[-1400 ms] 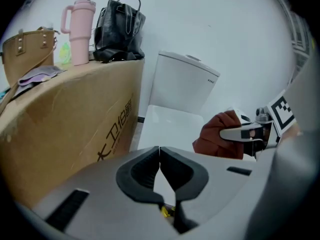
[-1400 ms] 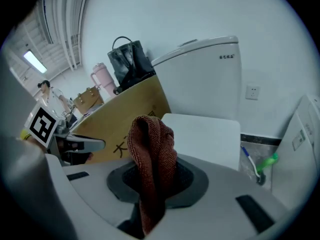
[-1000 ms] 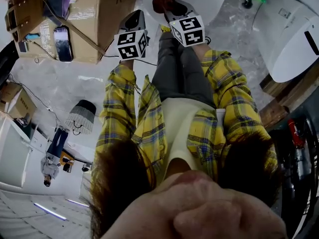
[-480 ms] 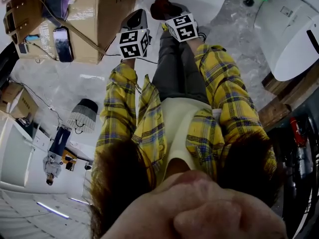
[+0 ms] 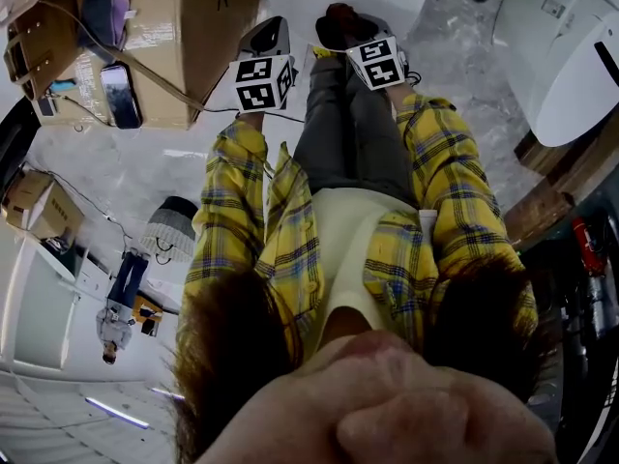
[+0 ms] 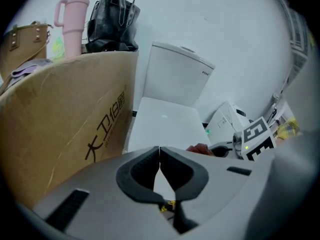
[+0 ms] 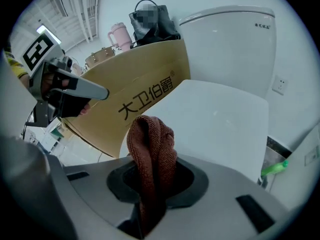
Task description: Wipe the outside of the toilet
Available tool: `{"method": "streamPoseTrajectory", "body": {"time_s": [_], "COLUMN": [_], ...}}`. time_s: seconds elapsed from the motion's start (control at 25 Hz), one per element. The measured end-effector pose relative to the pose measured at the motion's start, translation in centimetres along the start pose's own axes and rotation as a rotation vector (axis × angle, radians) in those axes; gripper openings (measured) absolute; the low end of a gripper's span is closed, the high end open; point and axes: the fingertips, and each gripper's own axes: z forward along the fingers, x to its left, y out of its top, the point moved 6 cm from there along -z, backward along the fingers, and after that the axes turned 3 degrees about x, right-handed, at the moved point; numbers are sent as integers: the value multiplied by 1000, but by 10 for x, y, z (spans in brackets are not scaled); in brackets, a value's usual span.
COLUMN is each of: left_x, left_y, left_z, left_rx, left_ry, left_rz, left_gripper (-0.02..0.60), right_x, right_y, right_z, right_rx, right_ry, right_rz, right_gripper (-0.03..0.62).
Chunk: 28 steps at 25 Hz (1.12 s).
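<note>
Since the earlier frame, the right gripper (image 7: 152,181) has shifted towards the person's right in front of the white ceramic toilet with closed lid (image 7: 220,116). The left gripper (image 6: 160,153) has barely moved.

The right fingers (image 7: 187,181) are clamped on a folded rust-brown terry cloth (image 7: 152,141). A rounded tuft of the cloth stands out ahead of them. Held this way, the cloth probably meets the ceramic before the fingers do.

The tuft points at the front edge of the lid, with the tank upright behind. Contact with the toilet cannot be confirmed.

The left fingers (image 6: 137,171) are pressed together on nothing. That gripper is held off to the side, near the brown printed cardboard box (image 6: 65,119) beside the toilet, probably to keep the wiping path free.
</note>
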Motion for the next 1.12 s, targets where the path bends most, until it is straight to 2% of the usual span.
{"method": "streamPoseTrajectory", "body": {"time_s": [0.24,0.56,0.92,1.12], "left_x": [-6,-14,-19,-22], "left_y": [7,11,9,11], "left_z": [4,7,6,2], "left_rx": [2,9,16,6], "left_ry": [-19,-35,-46,-53], "left_rz": [32,54,67,71], "left_gripper": [9,9,9,9], "right_x": [-21,-65,-99,-109], "right_y": [-22,-45,-50,-45], "right_z": [-14,-36,-56,-72], "right_rx": [22,20,32,14], "right_ry": [-50,-171,-274,-341], "right_rz": [-7,87,94,142], "right_gripper": [83,83,83,83]}}
